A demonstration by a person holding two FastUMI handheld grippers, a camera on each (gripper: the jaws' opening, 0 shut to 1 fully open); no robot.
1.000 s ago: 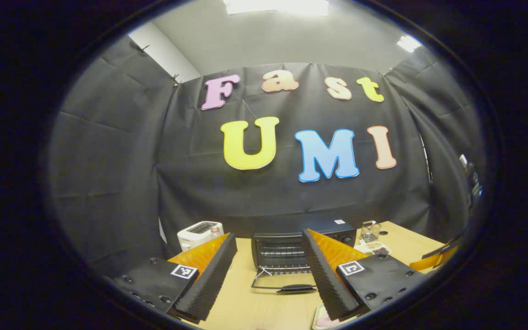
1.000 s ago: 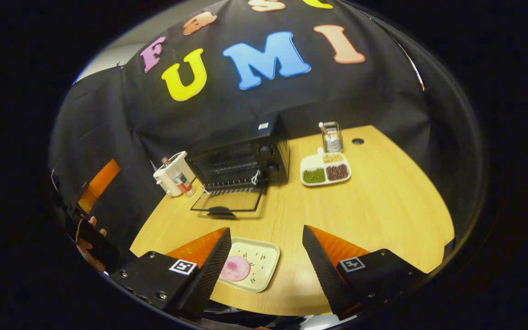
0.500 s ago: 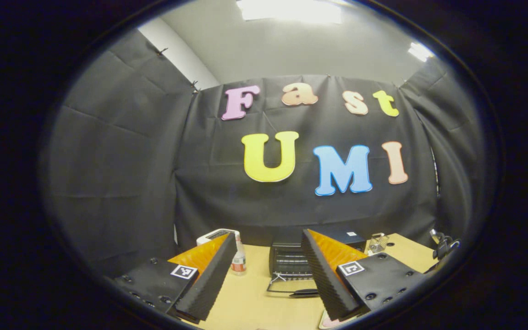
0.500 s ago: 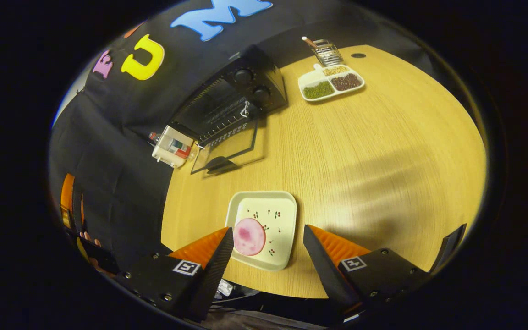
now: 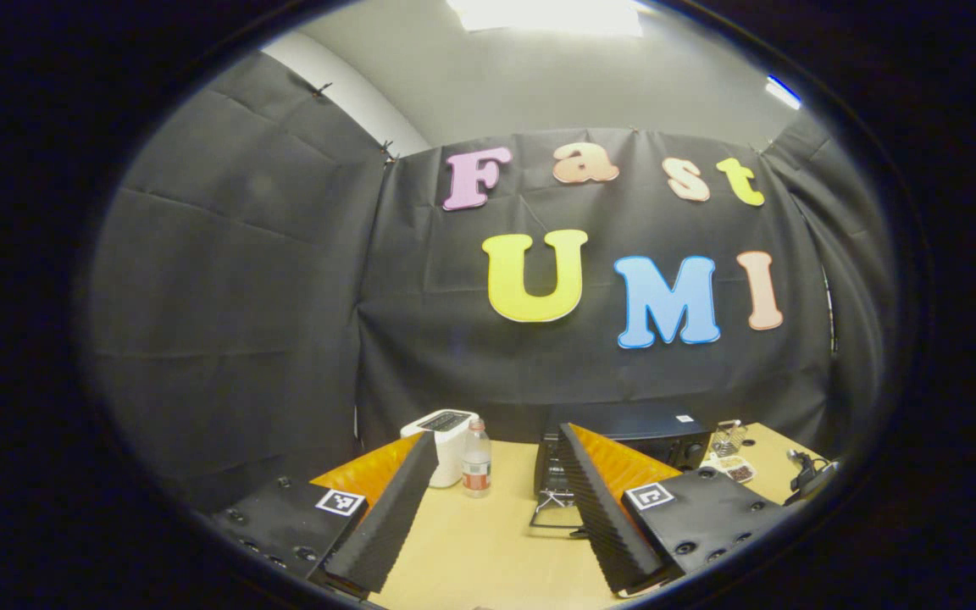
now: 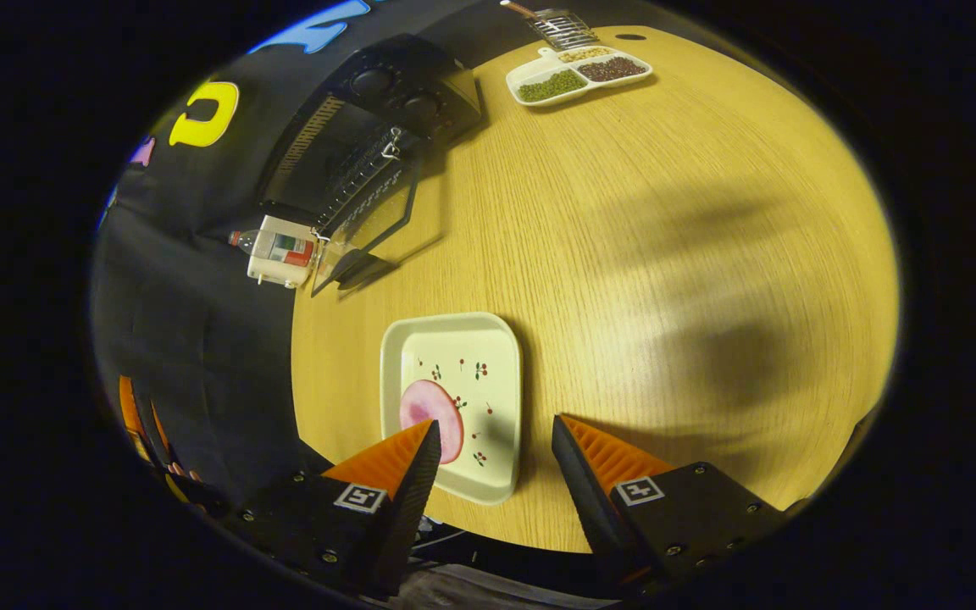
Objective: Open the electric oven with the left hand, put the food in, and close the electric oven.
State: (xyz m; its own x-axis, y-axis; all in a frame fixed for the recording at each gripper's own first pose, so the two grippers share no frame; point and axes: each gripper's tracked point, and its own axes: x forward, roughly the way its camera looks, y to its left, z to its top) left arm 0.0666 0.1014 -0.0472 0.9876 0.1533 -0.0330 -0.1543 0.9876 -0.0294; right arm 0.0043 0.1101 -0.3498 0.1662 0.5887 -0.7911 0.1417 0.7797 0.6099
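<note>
A: What's changing vs a second ago?

B: The left gripper (image 5: 496, 517) is backing away from the oven (image 5: 623, 445). The oven is looking smaller and sitting further to the side in the left gripper view than before. Jaws are spread wide, holding nothing. The oven door (image 6: 369, 229) is hanging open, flat toward the table (image 6: 640, 254).

A: And the right gripper?

B: The right gripper (image 6: 492, 474) is tilting down over the plate (image 6: 454, 398), which is sitting well in front of the oven, nearer the table edge. Fingers are wide apart, gripping nothing. The pink food (image 6: 430, 419) is lying on the plate, just ahead of one finger.

A: Meaning?

B: The opening step looks done; I'd say the food pickup is starting.
</note>
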